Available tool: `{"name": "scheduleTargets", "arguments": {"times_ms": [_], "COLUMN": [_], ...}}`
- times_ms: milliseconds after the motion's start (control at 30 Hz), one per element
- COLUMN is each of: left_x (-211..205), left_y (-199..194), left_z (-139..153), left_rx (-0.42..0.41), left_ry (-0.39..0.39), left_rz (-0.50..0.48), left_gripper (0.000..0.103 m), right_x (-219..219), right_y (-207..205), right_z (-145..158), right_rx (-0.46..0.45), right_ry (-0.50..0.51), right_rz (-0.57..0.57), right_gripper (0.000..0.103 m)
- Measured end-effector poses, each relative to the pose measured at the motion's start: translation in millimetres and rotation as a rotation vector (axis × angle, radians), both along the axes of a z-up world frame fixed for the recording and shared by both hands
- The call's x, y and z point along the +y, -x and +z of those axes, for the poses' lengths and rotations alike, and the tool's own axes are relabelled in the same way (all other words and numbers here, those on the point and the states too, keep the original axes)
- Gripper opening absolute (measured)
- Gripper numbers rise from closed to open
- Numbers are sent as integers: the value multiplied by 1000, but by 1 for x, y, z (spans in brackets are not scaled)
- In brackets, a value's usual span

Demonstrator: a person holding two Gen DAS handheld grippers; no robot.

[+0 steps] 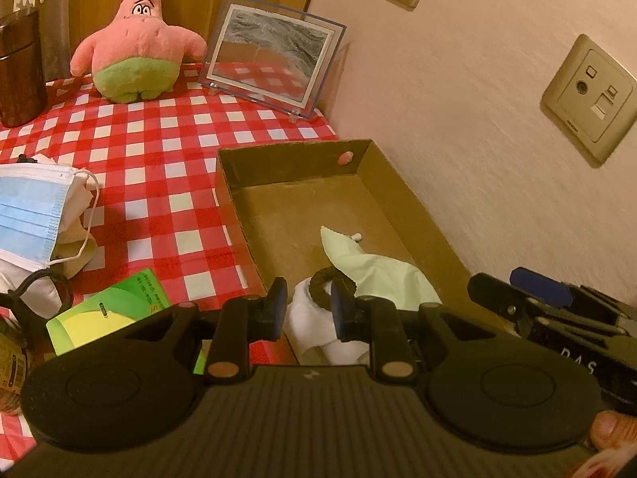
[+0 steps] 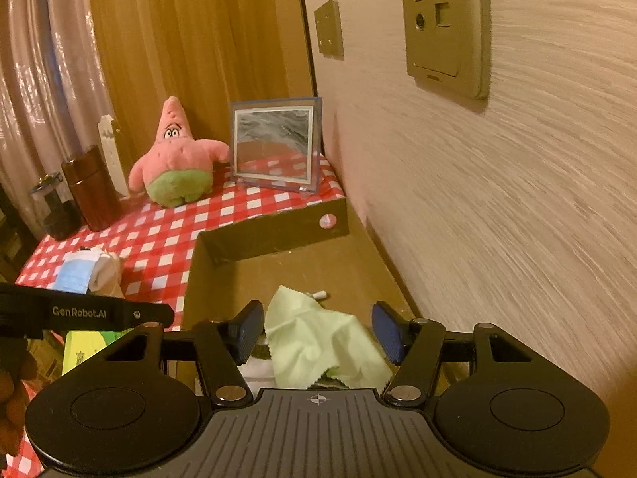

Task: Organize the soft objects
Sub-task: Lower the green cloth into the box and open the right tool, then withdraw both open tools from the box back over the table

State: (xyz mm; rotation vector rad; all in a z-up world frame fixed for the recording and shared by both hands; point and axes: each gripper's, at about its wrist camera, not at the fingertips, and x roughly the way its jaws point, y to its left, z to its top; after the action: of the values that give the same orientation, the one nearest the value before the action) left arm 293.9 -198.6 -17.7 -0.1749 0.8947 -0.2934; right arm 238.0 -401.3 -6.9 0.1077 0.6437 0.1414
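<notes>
A cardboard box point(image 1: 402, 207) lies on the checked table beside the wall. In its near end lie a pale green cloth point(image 1: 378, 271), a dark hair tie point(image 1: 324, 288) and a white cloth point(image 1: 314, 326). My left gripper point(image 1: 307, 304) is open just above the white cloth and hair tie, holding nothing. My right gripper point(image 2: 320, 332) is open above the green cloth point(image 2: 318, 344), empty. A blue face mask point(image 1: 28, 219) lies on white cloths at the left. A pink star plush point(image 1: 139, 44) sits at the back.
A framed picture point(image 1: 274, 55) stands behind the box point(image 2: 274, 231). A brown canister point(image 1: 20, 67) stands at the far left. A green-yellow packet point(image 1: 107, 310) lies near the front edge. The wall point(image 1: 477, 99) with sockets runs close along the right.
</notes>
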Motion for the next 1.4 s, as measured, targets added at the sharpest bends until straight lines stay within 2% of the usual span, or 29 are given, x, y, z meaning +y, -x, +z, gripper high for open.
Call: {"name": "scheduleTargets", "arguments": {"times_ms": [233,433,500,633,700,933,1000,1200,1400], "left_x": [0,4,7,15,21,45,57,88,125], "left_y": [15,33,42,60,72,112,125,153,175], "left_z": [11,21,25,30,34,40,41,47,56], "left_rx": [-19,-40,-43,-44,-51,-73,-73,-85,-109], "left_ry": [-1,-18,-23,-24,-18,-39,-41,-81,-97], "left_rz": [-8,-17,-19,-17,-15,-5,4,22,37], "left_gripper": [22,29,37,45,54,73,82,91,95], "right_x": [0,8,12,21,25,40,46,69,92], "right_y": [16,35,42,56,64,90,97,115,129], "right_z": [5,14,18,25,28,36,37,38,41], "right_rx": [2,-4,-10,-23,-25,-35,-34,-26,-24], "right_ry": [-5,10,19,24,18,-5,-11,-21,-27], "right_rz": [-5,-6,-7,-3,0,8,13,43,73], "right_gripper": [61,61,61,61,61,61,61,61,61]}}
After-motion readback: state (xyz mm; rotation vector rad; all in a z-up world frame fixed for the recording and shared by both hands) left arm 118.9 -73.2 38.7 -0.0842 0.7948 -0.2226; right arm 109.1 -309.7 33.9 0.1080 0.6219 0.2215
